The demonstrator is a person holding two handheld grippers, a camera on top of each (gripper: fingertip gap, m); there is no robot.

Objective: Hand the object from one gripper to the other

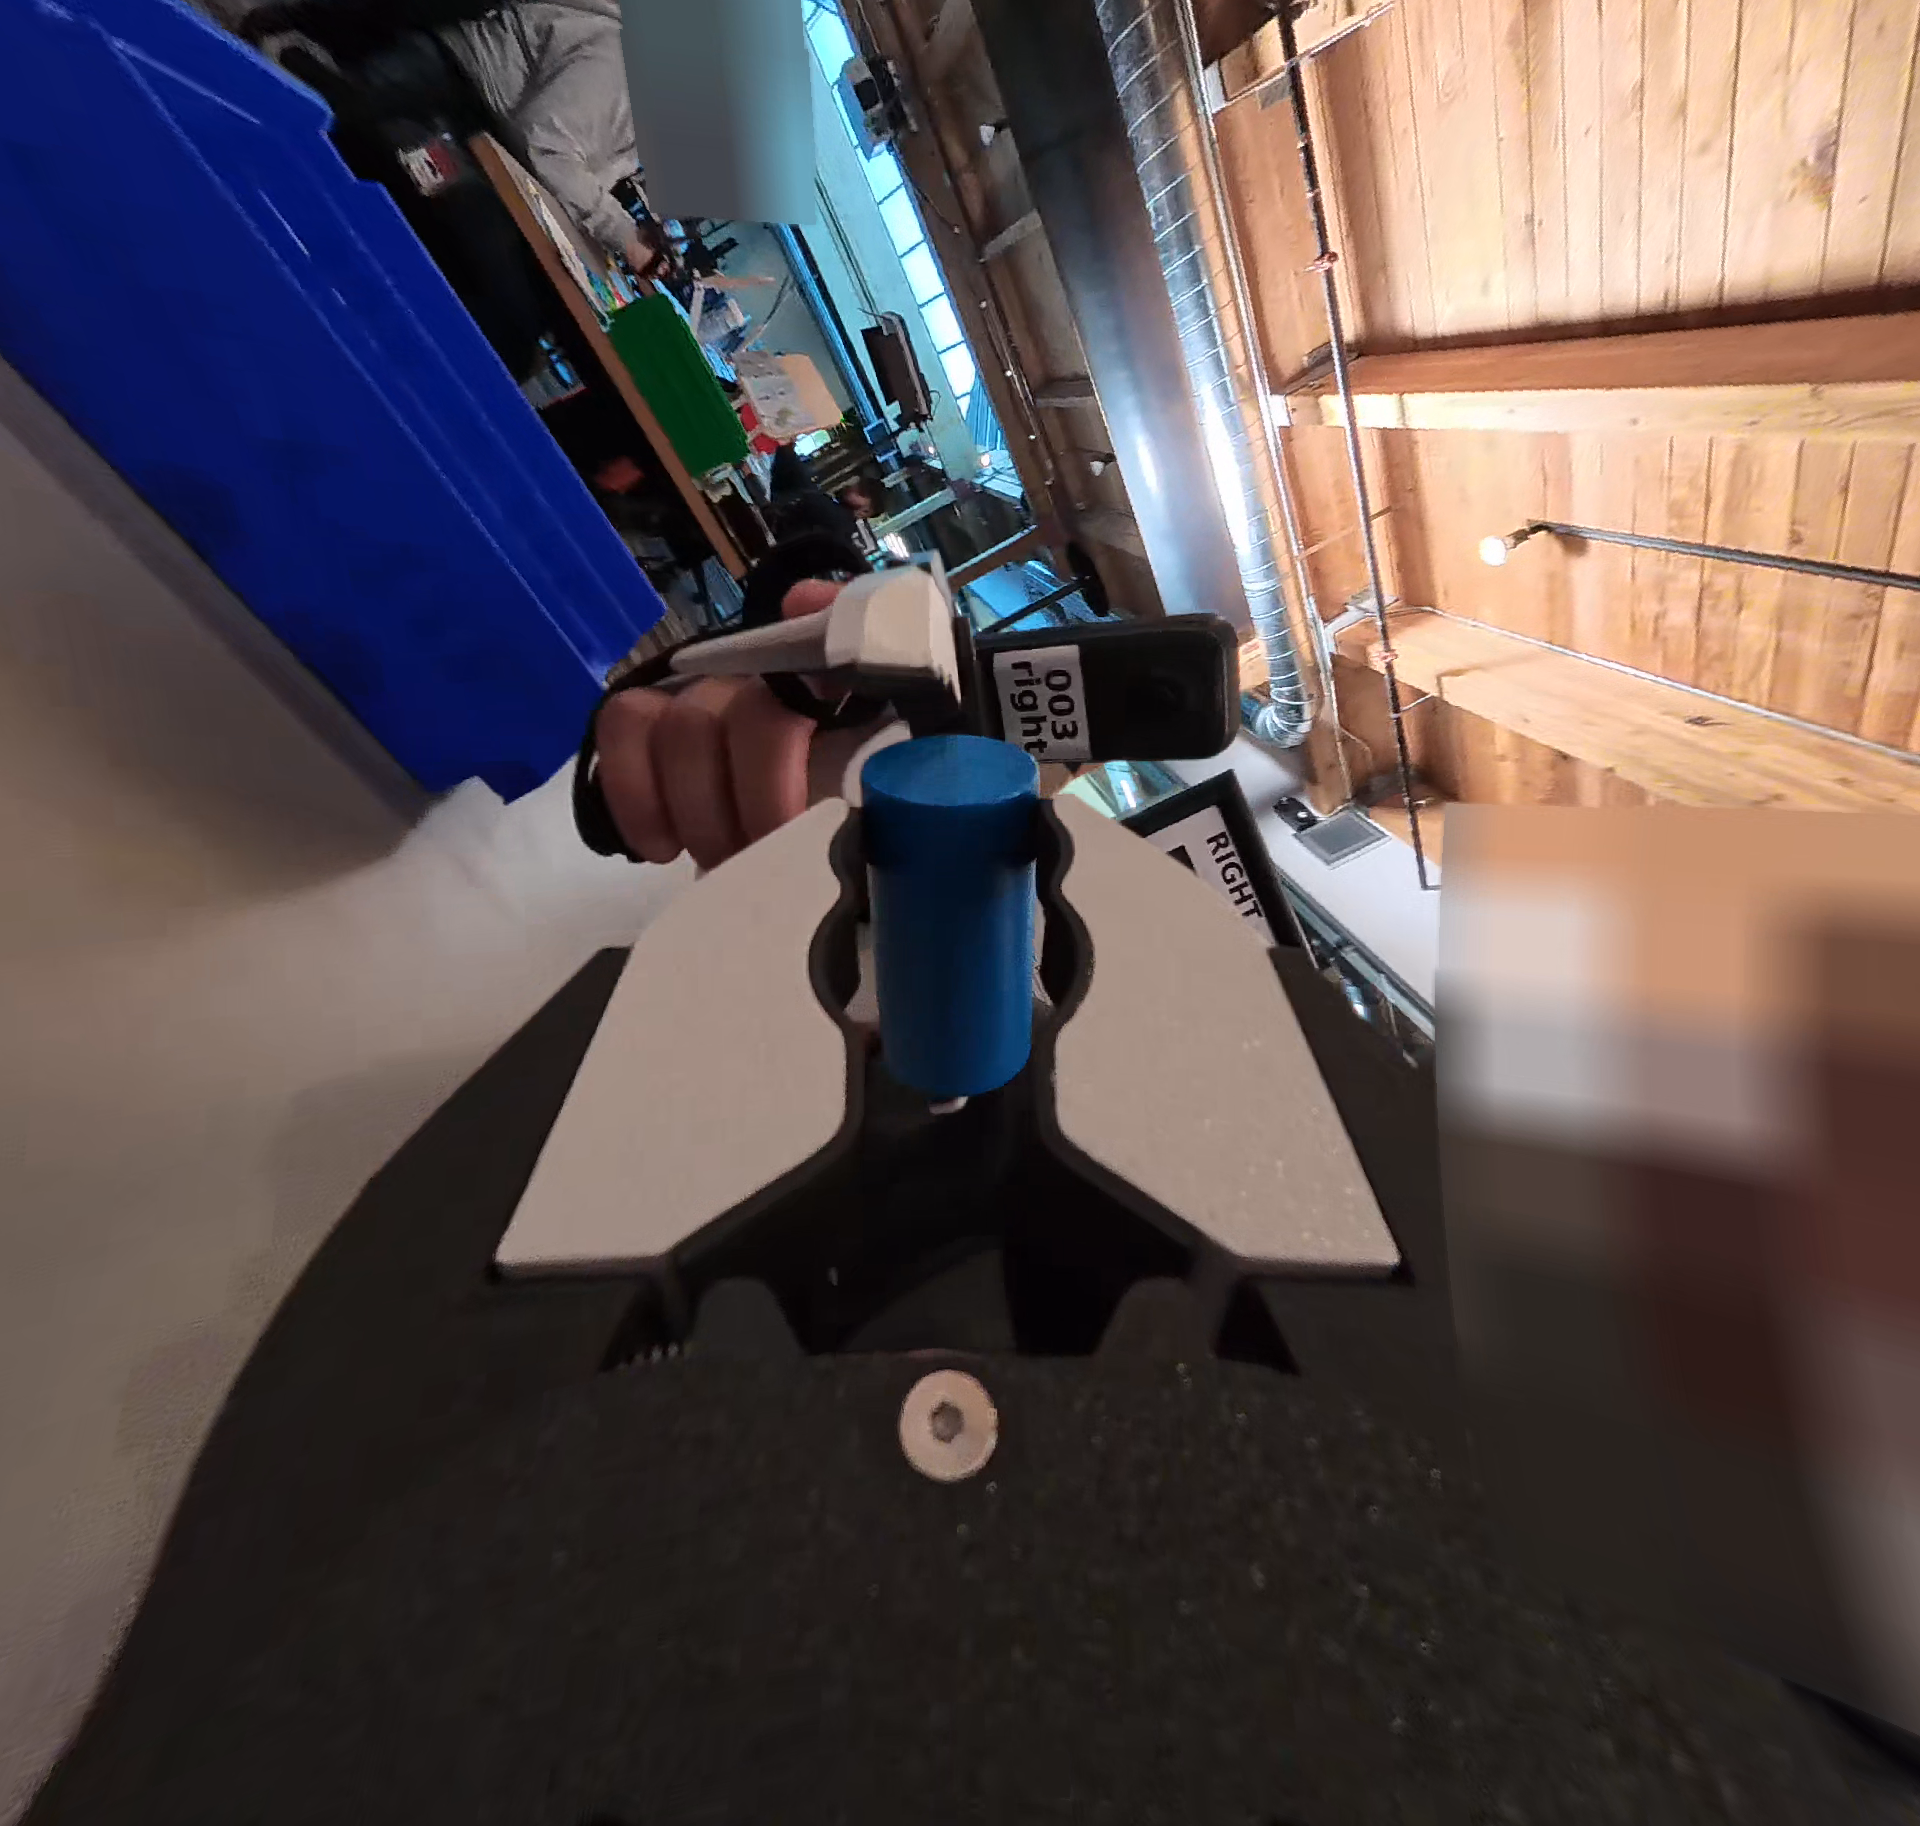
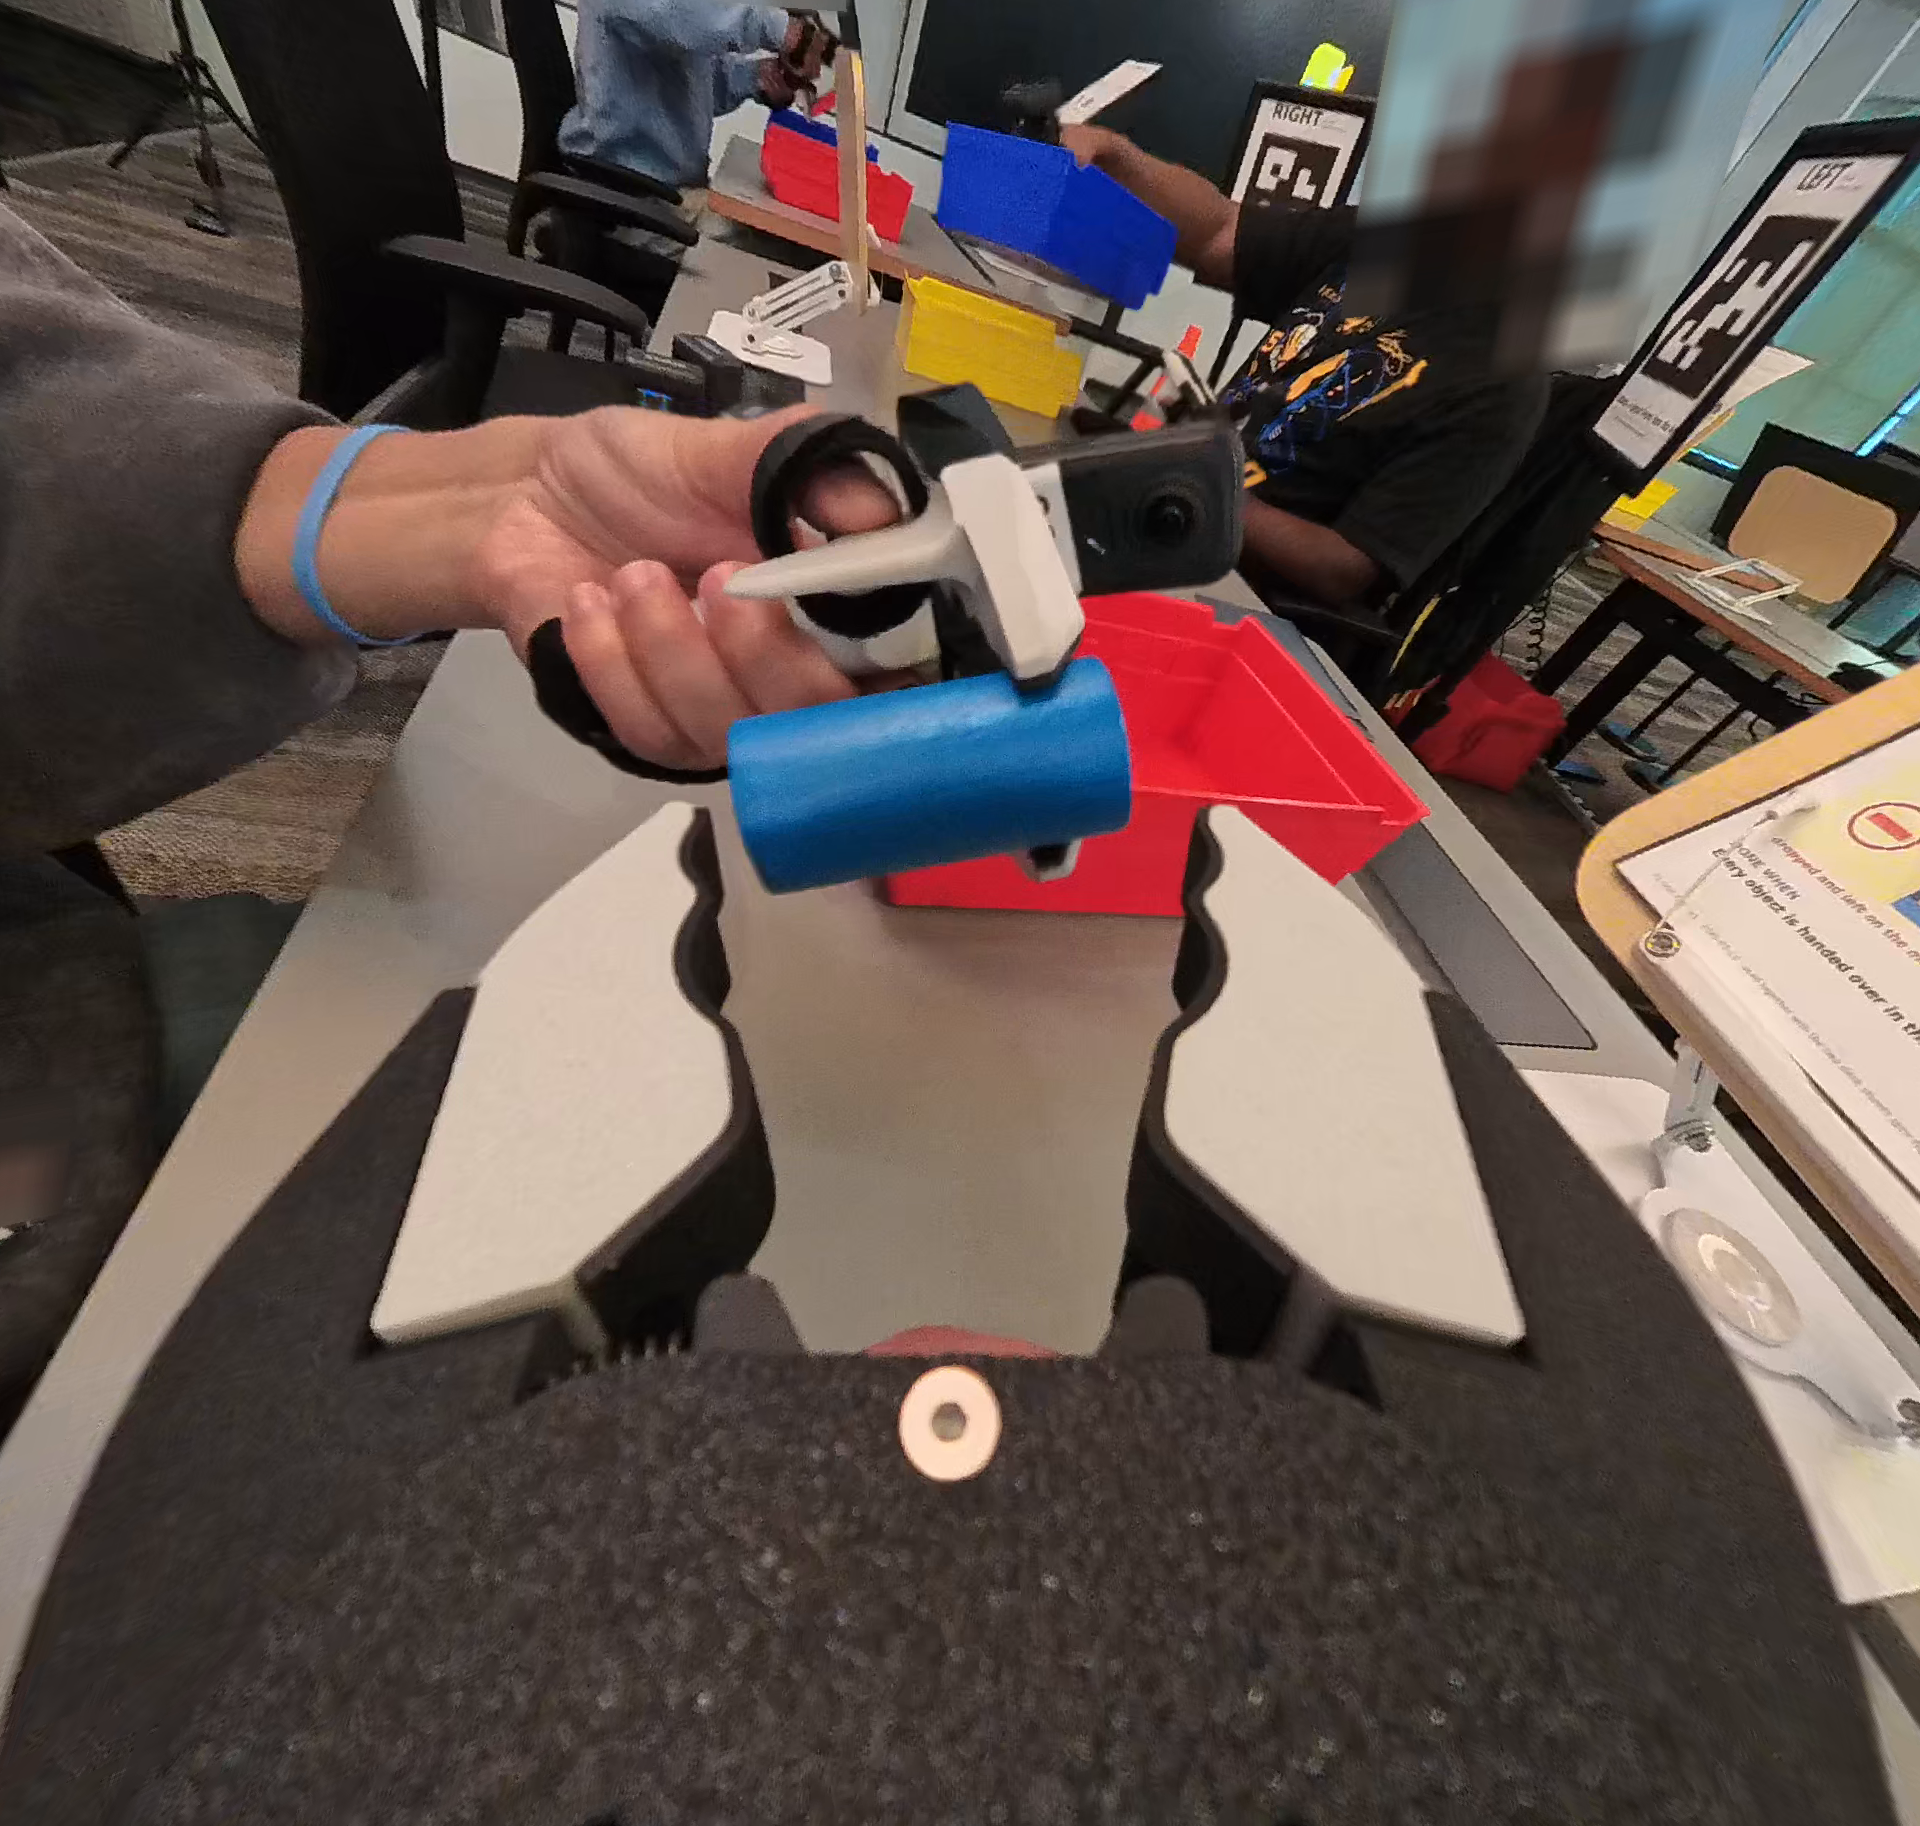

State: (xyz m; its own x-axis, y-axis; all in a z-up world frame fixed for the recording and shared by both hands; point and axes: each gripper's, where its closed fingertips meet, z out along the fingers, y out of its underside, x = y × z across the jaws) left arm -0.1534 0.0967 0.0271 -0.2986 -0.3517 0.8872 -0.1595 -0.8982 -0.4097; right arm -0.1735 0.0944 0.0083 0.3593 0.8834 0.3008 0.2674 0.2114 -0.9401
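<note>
The object is a blue cylinder (image 1: 951, 945). My left gripper (image 1: 951, 831) is shut on it, with the fingers clamped on its two sides and its flat end pointing forward. In the right wrist view the cylinder (image 2: 914, 774) lies horizontal in the air, held near its right end by the left gripper (image 2: 1044, 768) in a person's hand (image 2: 623, 571). My right gripper (image 2: 951, 820) is open wide and empty. Its fingertips sit just below and on either side of the cylinder without touching it.
A red bin (image 2: 1247, 737) stands on the grey table (image 2: 935, 1101) just behind the cylinder. A blue bin (image 1: 260, 374) is at the left gripper's side. A wooden board with papers (image 2: 1766, 893) is at the right. People sit at tables beyond.
</note>
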